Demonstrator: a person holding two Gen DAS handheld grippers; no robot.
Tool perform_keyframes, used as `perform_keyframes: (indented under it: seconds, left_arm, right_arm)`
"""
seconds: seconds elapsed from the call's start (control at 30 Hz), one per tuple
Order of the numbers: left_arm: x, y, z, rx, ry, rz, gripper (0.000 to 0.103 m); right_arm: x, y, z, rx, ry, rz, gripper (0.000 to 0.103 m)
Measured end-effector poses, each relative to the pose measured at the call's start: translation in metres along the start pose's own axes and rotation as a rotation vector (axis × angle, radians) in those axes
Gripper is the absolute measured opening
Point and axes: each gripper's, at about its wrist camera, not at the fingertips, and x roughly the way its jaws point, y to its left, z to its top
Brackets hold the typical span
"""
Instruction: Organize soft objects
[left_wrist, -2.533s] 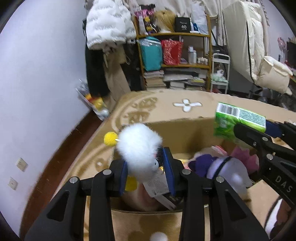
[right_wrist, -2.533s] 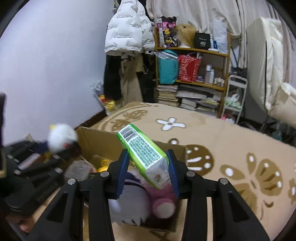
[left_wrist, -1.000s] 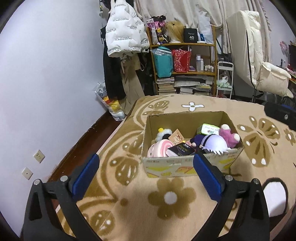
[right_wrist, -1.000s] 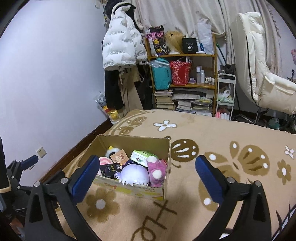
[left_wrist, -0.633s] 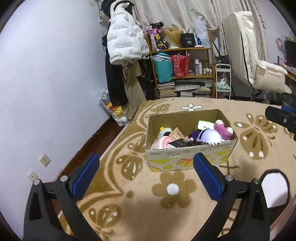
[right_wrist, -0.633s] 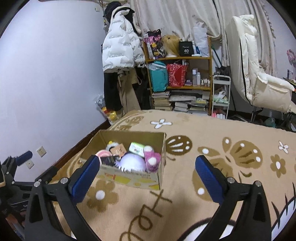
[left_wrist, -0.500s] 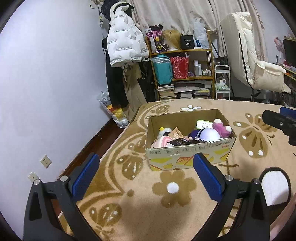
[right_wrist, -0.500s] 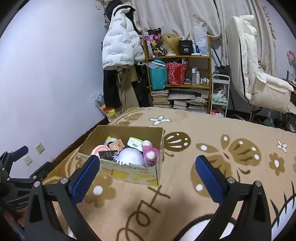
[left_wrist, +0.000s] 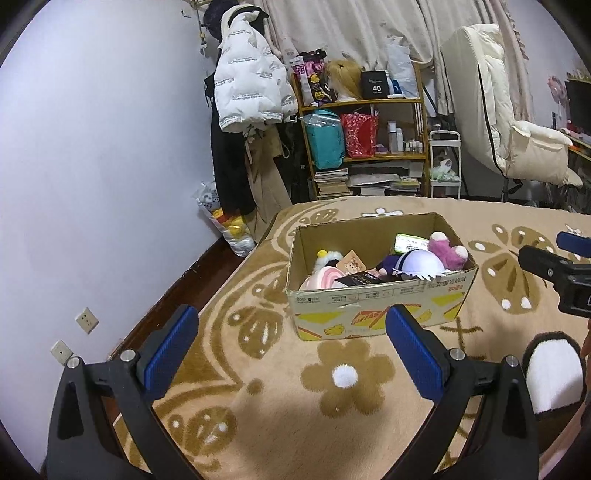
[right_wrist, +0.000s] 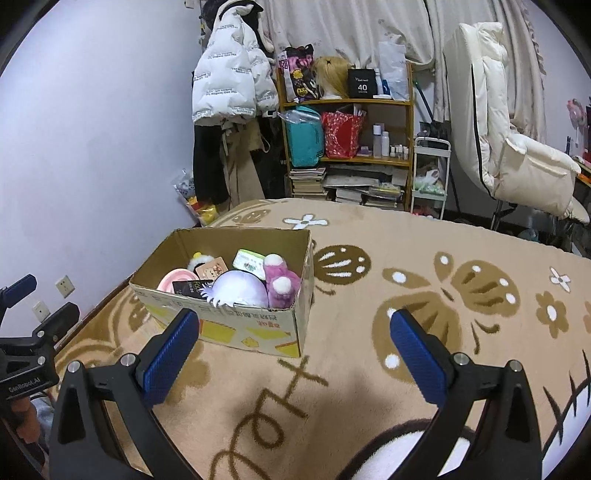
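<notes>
A: Box position?
B: Cardboard box (left_wrist: 373, 301) on the patterned rug (left_wrist: 332, 402), long axis left-to-right in the left view. Inside: pink plush (right_wrist: 279, 282), white-and-purple plush (right_wrist: 238, 286), green pack (right_wrist: 249, 261) lying flat.
A: Grippers?
B: Left gripper (left_wrist: 291, 345) and right gripper (right_wrist: 295, 349) both spread wide, empty, held well short of the box.

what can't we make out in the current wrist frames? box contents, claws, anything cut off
- Cardboard box bottom layer: both views, hidden under the plush toys and its near wall.
- Black card text: too small in both views.
- Right claw in the left wrist view: cut off by the frame edge.
- Left claw in the right wrist view: only partly in frame.
</notes>
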Motion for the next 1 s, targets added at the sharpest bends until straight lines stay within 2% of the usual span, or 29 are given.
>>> perform_keyframes:
  seconds: [0.4,0.57,1.0]
  left_arm:
    - [0.009,-0.003,-0.004,-0.008,0.0,-0.009,0.101]
    - [0.011,-0.005,-0.004,-0.007,0.011,-0.028,0.101]
    - [0.01,-0.005,-0.004,0.002,0.007,-0.021,0.101]
  right_arm:
    - [0.004,-0.002,-0.002,-0.024,-0.048,-0.028,0.103]
    - [0.004,-0.004,0.0,-0.01,-0.047,-0.028,0.103]
    - [0.003,-0.007,0.001,-0.001,-0.051,-0.034,0.103]
